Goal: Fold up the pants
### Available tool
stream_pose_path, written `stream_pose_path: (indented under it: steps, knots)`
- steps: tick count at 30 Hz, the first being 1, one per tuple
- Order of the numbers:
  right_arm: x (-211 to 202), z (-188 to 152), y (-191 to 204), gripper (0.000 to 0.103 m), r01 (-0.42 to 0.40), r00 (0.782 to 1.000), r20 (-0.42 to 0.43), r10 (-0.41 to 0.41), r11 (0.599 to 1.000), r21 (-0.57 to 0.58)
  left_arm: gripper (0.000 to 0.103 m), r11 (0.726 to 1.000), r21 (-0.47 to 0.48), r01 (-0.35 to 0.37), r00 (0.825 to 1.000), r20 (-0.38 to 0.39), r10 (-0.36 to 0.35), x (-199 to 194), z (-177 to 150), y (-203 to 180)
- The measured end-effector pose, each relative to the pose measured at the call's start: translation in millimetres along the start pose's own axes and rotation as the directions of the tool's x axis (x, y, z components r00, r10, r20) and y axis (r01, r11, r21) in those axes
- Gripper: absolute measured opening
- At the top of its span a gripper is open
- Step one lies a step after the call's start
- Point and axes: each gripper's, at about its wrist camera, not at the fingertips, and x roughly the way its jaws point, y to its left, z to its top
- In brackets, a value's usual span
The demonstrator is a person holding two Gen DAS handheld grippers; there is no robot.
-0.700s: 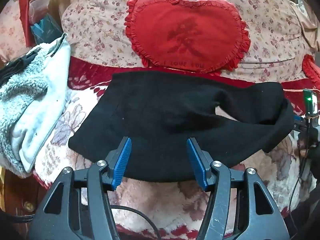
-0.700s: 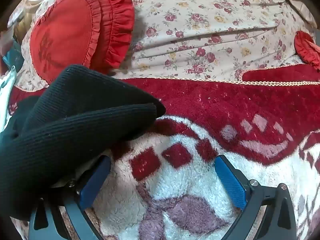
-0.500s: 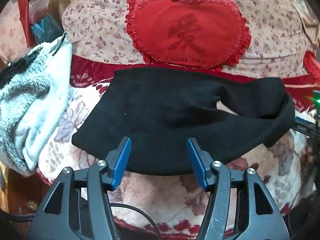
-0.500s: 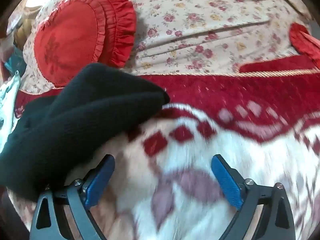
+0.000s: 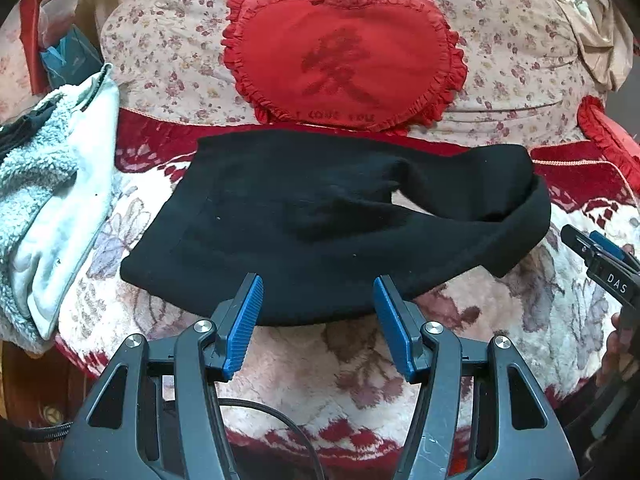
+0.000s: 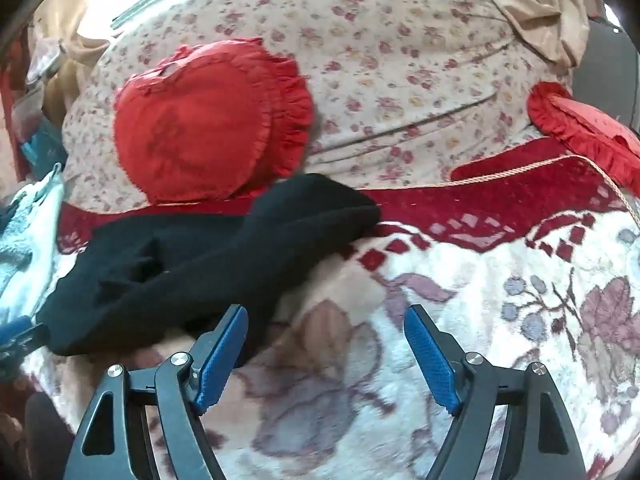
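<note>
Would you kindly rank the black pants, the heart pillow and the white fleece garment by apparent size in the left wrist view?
1. Black pants, largest.
2. Heart pillow.
3. White fleece garment, smallest, though cut off at the frame edge, so unsure.

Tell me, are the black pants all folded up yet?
Partly. The black pants already lie doubled over on the blanket, one end folded back on itself. Nothing is in hand: the left gripper and right gripper are both open and hold nothing. Probably left: another fold, since the bundle looks long and lumpy.
</note>
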Motion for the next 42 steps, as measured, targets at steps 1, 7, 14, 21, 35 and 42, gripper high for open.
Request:
stream_pose_path:
  steps: [1, 7, 14, 21, 35, 42]
  knots:
    - [-0.7, 4.7, 6.5, 0.079, 0.002, 1.000, -0.009, -0.002, 1.000, -0.003, 0.058, 1.000, -0.004, 0.000, 1.000, 0.005, 0.000, -1.8, -1.6, 1.0]
    - [-6.8, 4.2, 24.6, 0.079, -0.009, 1.000, 0.018, 0.010, 0.999, -0.033, 0.058, 0.999, -0.041, 0.009, 1.000, 0.011, -0.008, -8.1, -3.1, 12.0]
    - [-12.7, 4.7, 36.9, 0.079, -0.019, 0.999, 0.036, 0.022, 0.998, -0.056, 0.058, 0.997, -0.075, 0.015, 1.000, 0.010, -0.014, -8.4, -4.5, 22.0]
    - [-17.6, 7.7, 50.4, 0.079, -0.026, 0.998, 0.051, 0.031, 0.995, -0.095, 0.058, 0.998, -0.052, -0.043, 0.999, 0.028, 0.045, -9.6, -4.4, 20.0]
    - [-16.8, 10.6, 62.6, 0.079, -0.081, 0.996, 0.029, 0.085, 0.988, -0.128, 0.058, 0.998, -0.041, -0.053, 0.998, 0.031, 0.054, -6.5, -3.6, 20.6]
    - [-13.1, 12.9, 64.7, 0.079, -0.081, 0.996, 0.017, 0.084, 0.988, -0.132, 0.058, 0.997, -0.054, -0.049, 0.999, 0.017, 0.050, 0.2, -2.2, 27.8]
